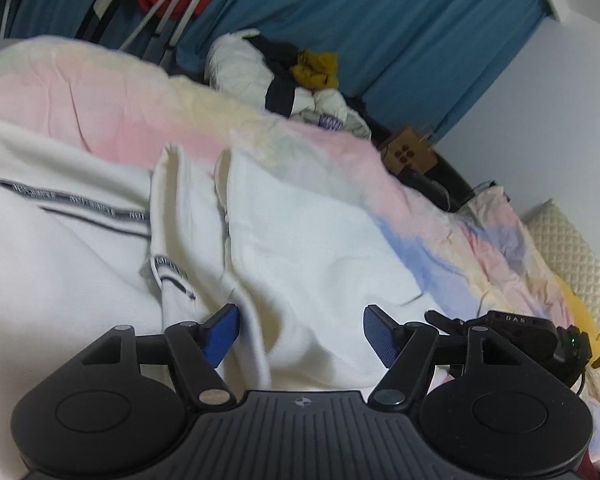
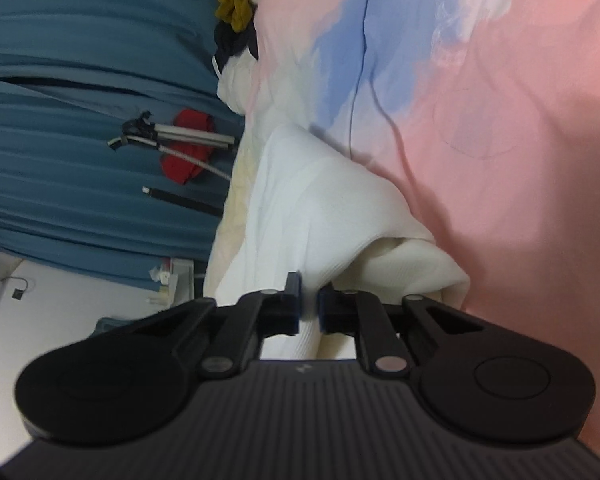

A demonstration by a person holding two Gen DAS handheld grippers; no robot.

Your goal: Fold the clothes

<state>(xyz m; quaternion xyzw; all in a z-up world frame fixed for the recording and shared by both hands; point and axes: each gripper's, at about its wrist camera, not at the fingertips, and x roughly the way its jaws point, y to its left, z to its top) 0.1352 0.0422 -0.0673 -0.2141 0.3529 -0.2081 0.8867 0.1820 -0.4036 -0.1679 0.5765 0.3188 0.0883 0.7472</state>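
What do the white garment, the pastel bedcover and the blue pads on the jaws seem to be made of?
White garment: soft matte knit, probably cotton; fine ribbing shows in the right wrist view. Pastel bedcover: thin, smooth woven cloth, crinkled near the edge. Blue pads: likely rubber, going by the fine dotted grip texture.

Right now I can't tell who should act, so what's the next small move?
Probably bring the open left gripper down to pinch the white garment below it. The right gripper is shut on a fold of it, lifted off the bedsheet; a second grip would let the fold carry evenly.
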